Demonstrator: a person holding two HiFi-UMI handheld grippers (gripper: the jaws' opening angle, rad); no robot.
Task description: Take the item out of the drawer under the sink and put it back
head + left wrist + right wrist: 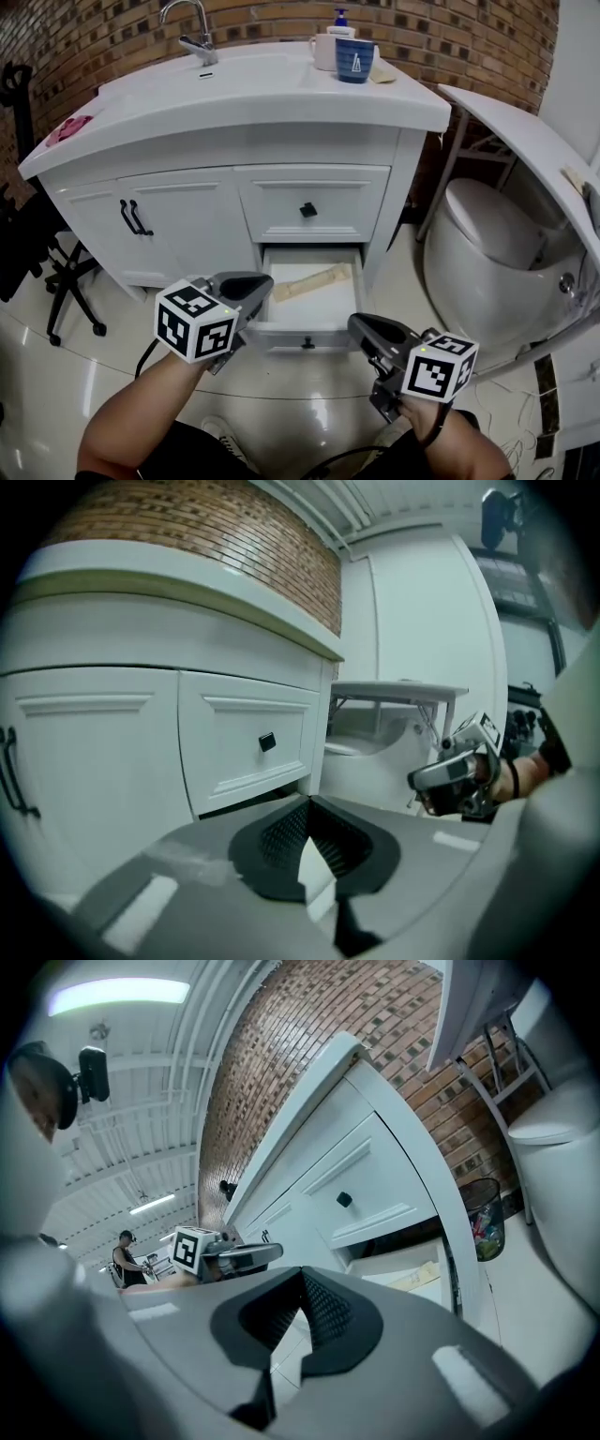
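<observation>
- Item (315, 281): a long, flat, pale tan strip, lying slantwise inside the open lower drawer (305, 330) under the sink (239, 86).
- Left gripper (261, 283): jaws together, nothing between them.
- Right gripper (360, 324): jaws together, empty.

Glossy floor tiles (309, 389), rough brick wall (450, 37), possibly wooden item (315, 281).

Cabinet (187, 253) against far wall, sink (234, 80) on top, tap (192, 33) at sink's far edge. Cup (354, 59), mug (323, 52) and bottle (340, 19) on far right of the top. Closed drawer (309, 202) right of doors (141, 220); open drawer (309, 328) directly below, item (314, 281) inside. Toilet (487, 244) right of cabinet, chair (66, 272) left. Left gripper (262, 286) at open drawer's near-left corner, right gripper (361, 326) at near-right.
</observation>
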